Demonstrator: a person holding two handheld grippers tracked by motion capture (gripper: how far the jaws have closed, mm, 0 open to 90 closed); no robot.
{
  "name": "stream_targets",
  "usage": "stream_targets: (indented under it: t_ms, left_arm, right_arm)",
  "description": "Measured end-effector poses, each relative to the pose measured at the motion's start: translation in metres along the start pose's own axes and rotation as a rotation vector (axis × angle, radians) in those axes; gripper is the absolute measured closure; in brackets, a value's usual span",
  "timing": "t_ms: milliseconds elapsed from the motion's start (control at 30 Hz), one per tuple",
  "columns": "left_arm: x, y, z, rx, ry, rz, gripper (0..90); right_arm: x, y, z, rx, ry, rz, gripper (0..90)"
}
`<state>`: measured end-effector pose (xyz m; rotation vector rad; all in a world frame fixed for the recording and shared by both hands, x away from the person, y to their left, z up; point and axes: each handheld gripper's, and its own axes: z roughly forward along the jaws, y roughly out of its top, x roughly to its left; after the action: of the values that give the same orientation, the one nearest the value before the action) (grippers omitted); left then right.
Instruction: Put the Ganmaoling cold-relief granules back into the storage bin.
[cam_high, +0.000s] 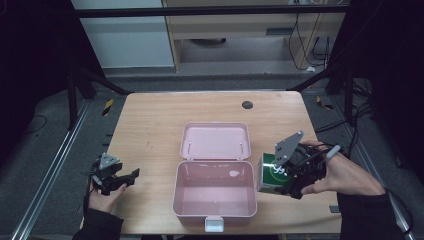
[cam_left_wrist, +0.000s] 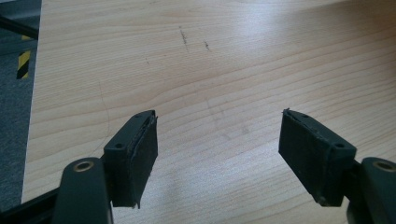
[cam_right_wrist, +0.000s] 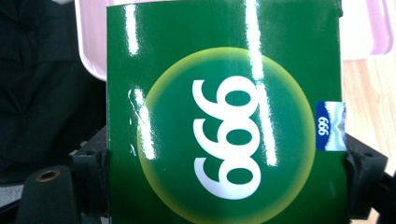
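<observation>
A green box (cam_high: 270, 174) with a yellow-green circle and white digits hangs just right of the open pink case (cam_high: 215, 189), lifted off the table. My right gripper (cam_high: 286, 176) is shut on it; in the right gripper view the green box (cam_right_wrist: 224, 116) sits between the two black jaws, which press its left and right sides. The pink case (cam_right_wrist: 91, 42) shows behind the box there. My left gripper (cam_high: 131, 177) rests near the table's left front edge, jaws wide apart. In the left gripper view my left gripper (cam_left_wrist: 217, 154) has nothing between its pads, just bare wood.
The pink case's lid (cam_high: 215, 141) lies open and flat toward the back; its base is empty and a white latch (cam_high: 214, 223) sticks out at the front. A dark round hole (cam_high: 247, 105) sits near the wooden table's (cam_high: 150, 125) far edge.
</observation>
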<state>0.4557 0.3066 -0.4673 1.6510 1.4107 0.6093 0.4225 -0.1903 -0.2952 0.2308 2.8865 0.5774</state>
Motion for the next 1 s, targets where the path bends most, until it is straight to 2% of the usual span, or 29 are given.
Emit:
stream_targets:
  t_ms: [367,600,1000]
  left_arm:
    - [0.000,0.000,0.000,-0.002,-0.001,-0.002,27.5]
    - [0.001,0.000,0.000,-0.001,0.000,0.001,27.5]
    - [0.002,0.000,-0.001,-0.002,0.002,0.000,27.6]
  right_arm:
    - [0.003,0.031,0.002,-0.023,0.018,-0.054,16.0]
    - [0.004,0.048,0.014,-0.039,0.038,-0.084,16.0]
    - [0.004,0.064,0.040,-0.051,0.066,-0.097,16.0]
